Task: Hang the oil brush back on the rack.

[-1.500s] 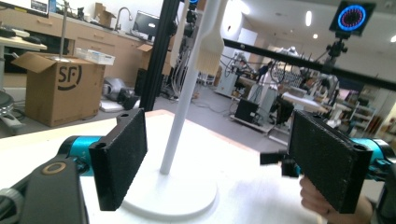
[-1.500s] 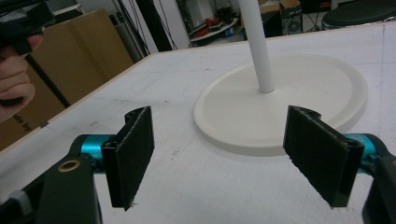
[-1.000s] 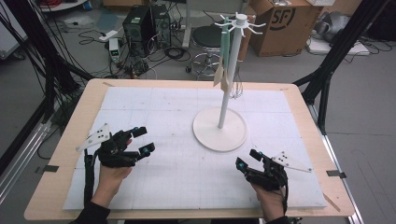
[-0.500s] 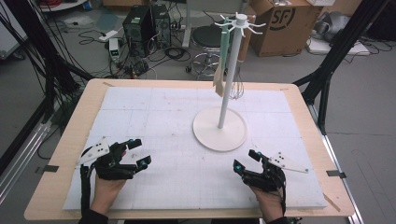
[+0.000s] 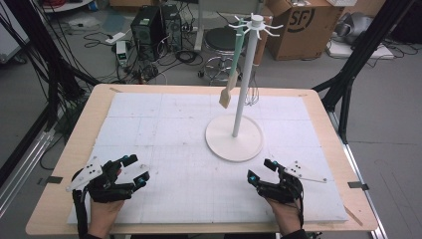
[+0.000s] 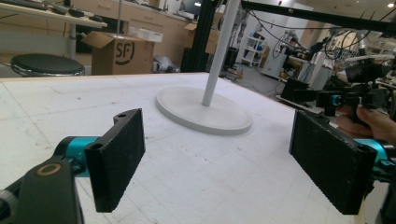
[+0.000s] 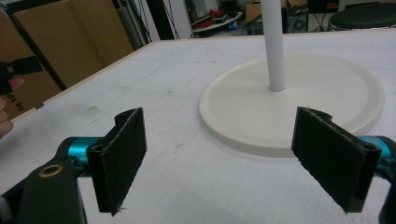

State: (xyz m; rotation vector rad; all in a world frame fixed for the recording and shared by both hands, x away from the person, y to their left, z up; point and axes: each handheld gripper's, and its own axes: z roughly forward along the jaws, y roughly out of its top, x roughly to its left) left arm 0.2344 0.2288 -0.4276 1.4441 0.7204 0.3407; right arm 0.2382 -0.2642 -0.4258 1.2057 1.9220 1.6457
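Two grippers: both yours, both with jaws spread wide and nothing between them.
Left gripper [image 5: 135,170]: low over the near left part of the mat, tips aimed forward and to the right. In the left gripper view [image 6: 217,163] its black pads frame the stand's base.
Right gripper [image 5: 260,171]: low over the near right part of the mat, tips aimed forward and to the left, just short of the base rim. In the right gripper view [image 7: 219,156] the base sits right between the pads.
Hands: your left hand [image 5: 102,211] and right hand [image 5: 284,214] come in from the bottom edge, forearms cut off.
Stand [image 5: 244,79]: white pole, long axis straight up, on a round white base [image 5: 234,139] a bit right of the mat's centre. Short hooks stick out around the top.
Hanging stuff: a pale green handled utensil [image 5: 234,64] hangs from a hook, its tan head at the bottom; something thin and wiry hangs behind the pole, too small to tell what.
Cut off: both gripper views lose the pole top.
Surface: white gridded mat [image 5: 164,129], scuffed, on a light wooden table [image 5: 74,144].
Room: grey floor, tangled cables, a black computer case [image 5: 147,25], a round stool [image 5: 221,37], a cardboard box [image 5: 298,25] marked SF.
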